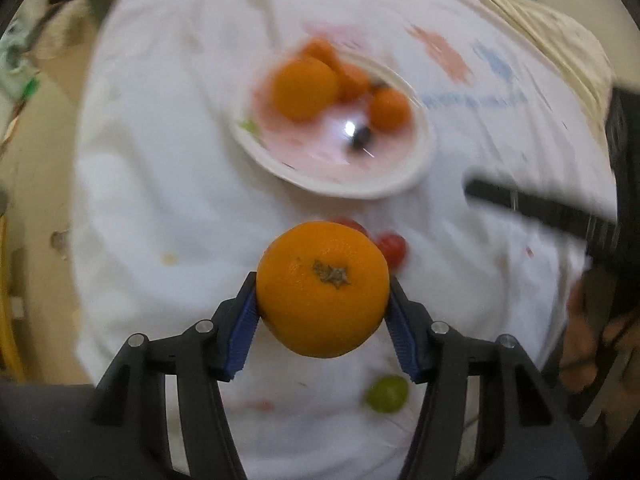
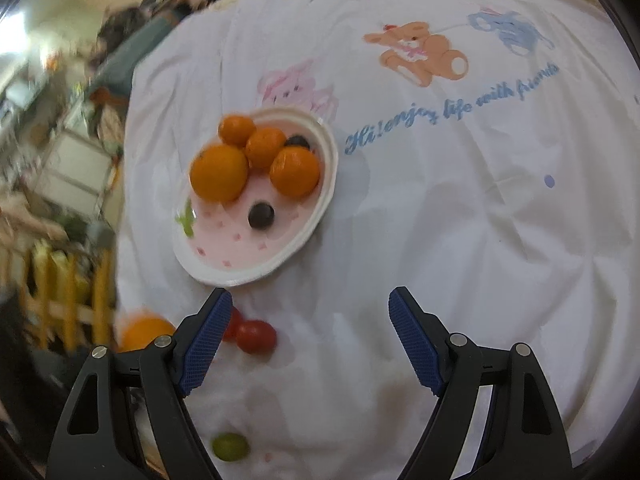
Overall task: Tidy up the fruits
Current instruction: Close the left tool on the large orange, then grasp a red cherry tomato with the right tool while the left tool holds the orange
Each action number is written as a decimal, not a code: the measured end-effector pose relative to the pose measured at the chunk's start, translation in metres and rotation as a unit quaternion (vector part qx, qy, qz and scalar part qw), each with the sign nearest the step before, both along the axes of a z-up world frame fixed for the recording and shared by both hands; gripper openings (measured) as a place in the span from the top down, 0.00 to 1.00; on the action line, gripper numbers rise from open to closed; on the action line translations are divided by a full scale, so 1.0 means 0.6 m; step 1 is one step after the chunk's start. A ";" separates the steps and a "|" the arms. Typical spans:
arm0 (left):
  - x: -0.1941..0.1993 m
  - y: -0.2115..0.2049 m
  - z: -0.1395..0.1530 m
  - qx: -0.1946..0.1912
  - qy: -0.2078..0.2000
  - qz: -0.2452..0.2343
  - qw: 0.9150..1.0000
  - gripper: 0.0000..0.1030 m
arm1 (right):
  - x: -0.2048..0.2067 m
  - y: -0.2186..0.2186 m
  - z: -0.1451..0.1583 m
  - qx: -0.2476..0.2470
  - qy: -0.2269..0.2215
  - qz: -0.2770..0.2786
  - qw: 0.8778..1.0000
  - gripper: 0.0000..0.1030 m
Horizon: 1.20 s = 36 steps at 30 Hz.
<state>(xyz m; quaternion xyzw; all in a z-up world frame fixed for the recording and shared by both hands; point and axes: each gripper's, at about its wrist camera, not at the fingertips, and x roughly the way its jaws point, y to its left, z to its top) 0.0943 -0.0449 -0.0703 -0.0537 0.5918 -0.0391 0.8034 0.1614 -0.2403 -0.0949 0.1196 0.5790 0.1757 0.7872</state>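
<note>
Orange rind with stem scar toward the lens, filling the centre of the left wrist view: one orange (image 1: 322, 288) grasped by the left gripper (image 1: 322, 282), blue pads (image 1: 240, 336) pressing on its flanks at 9 and 3 o'clock, fruit lifted clear of the white cloth (image 1: 160, 200). Beyond it, at 12 o'clock, a white plate (image 1: 400, 184) with a pink floor, blurred, carrying a cluster of oranges (image 1: 305, 87) at its far side and a dark grape (image 1: 362, 136) near a bright glint. Between plate and held fruit, red tomatoes (image 1: 392, 248) on the cloth, partly hidden behind the orange at about 1 o'clock. At 5 o'clock from the held fruit, a green grape (image 1: 387, 394) lying alone on the cloth. Right wrist view: right gripper (image 2: 310, 291) released, jaws wide apart with only cloth between them, hovering near the plate's near rim at 11 o'clock. On that plate, four oranges touching one another, one dark grape at the far rim, a second on the bare pink floor. Red tomatoes just beside the left finger at 9 o'clock; green grape at 7 o'clock, low in the picture. Printed on the cloth at 1 o'clock, a bear print (image 2: 420, 52) above blue lettering (image 2: 452, 98).
</note>
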 end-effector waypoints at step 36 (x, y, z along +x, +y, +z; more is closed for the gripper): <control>0.034 0.078 -0.013 0.012 -0.004 0.083 0.996 0.47 | -0.023 0.058 0.012 0.001 -0.016 0.131 0.991 0.68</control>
